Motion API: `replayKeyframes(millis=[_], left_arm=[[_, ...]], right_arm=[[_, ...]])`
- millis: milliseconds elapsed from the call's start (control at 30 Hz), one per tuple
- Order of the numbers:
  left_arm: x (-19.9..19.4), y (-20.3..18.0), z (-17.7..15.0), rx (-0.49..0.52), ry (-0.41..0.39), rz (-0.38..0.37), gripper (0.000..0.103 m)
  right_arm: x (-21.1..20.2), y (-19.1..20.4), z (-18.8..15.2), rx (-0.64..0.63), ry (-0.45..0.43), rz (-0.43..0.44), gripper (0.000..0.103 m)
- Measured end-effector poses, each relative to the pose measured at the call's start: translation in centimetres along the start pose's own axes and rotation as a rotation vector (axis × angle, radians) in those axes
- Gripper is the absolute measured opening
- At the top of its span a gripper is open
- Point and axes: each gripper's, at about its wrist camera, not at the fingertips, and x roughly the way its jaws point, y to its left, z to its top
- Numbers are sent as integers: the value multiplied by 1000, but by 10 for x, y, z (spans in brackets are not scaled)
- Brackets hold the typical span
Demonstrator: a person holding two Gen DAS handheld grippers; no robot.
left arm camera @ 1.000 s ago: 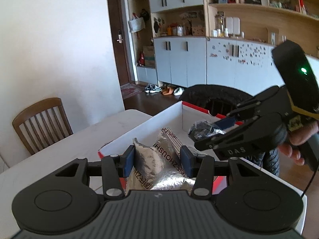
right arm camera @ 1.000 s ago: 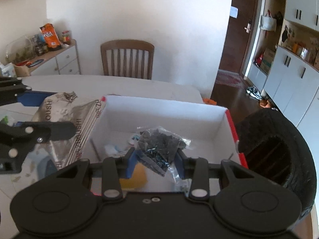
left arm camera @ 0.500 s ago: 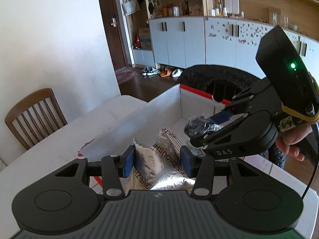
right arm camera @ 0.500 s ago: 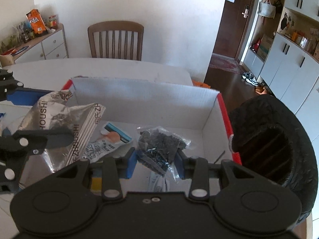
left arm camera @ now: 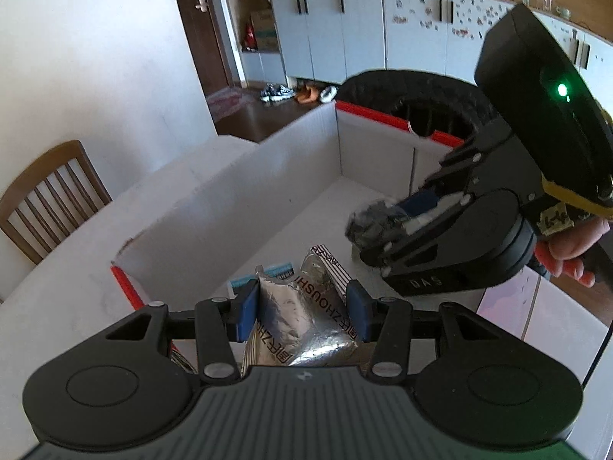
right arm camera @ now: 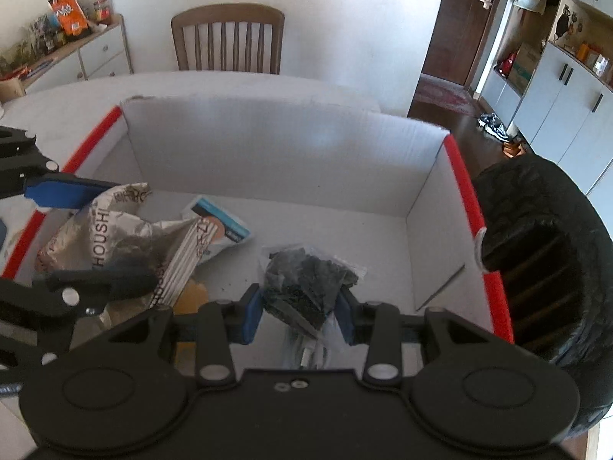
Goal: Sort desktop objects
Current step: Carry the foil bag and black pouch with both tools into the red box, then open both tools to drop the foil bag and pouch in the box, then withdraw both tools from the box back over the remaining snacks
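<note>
A white cardboard box (right arm camera: 268, 145) with red rims stands open on the table. My left gripper (left arm camera: 302, 308) is shut on a crumpled silver foil packet (left arm camera: 306, 329) and holds it over the box's left end. In the right wrist view the left gripper (right arm camera: 95, 237) still grips that foil packet (right arm camera: 115, 230). My right gripper (right arm camera: 299, 306) is shut on a clear bag of small dark pieces (right arm camera: 306, 276), low over the box floor. From the left wrist view, the right gripper (left arm camera: 383, 230) and its bag (left arm camera: 364, 222) hang inside the box's right half.
A white-and-blue sachet (right arm camera: 222, 226) and a flat yellow-orange item (right arm camera: 191, 295) lie on the box floor. A black tyre-like tub (right arm camera: 544, 260) stands right of the box. A wooden chair (right arm camera: 228, 38) sits behind the white table (right arm camera: 249, 84). A hand (left arm camera: 567, 253) holds the right gripper.
Both grippers have come down and tilted further downward, carrying their packets lower into the box. Neither grip has changed.
</note>
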Motion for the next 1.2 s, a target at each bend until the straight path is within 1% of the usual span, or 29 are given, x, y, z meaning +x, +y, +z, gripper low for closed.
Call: replayKeyframes(millis=[133, 333, 400, 467, 567, 633, 700, 900, 1100, 1167, 1200], left_arm=[[8, -1, -4, 5, 42, -18, 48], [12, 8, -5, -51, 68, -44, 51], [14, 10, -4, -67, 73, -50, 52], [14, 10, -3, -78, 71, -48, 56], [11, 13, -4, -98, 62, -48, 57], [7, 15, -4, -121, 47, -55, 65], [2, 17, -5, -140, 28, -50, 69], [-10, 23, -8, -183, 1, -50, 69], [-22, 24, -12, -184, -16, -26, 69], [-26, 24, -13, -188, -28, -22, 69], [-28, 25, -14, -196, -33, -20, 69]], right_arm=[[2, -1, -1, 0, 2, 8, 40], [3, -3, 0, 11, 12, 12, 42], [3, -3, -1, 19, 17, 14, 48], [2, -6, -3, 32, 12, 16, 65], [-2, -8, -4, 50, -1, 18, 66], [-6, -9, -4, 57, -15, 22, 66], [-9, -10, -3, 62, -24, 24, 66], [-19, -10, 0, 66, -43, 24, 66], [-33, -8, 1, 69, -64, 35, 67], [-39, -7, -1, 67, -80, 39, 72], [-43, -6, -1, 67, -88, 43, 73]])
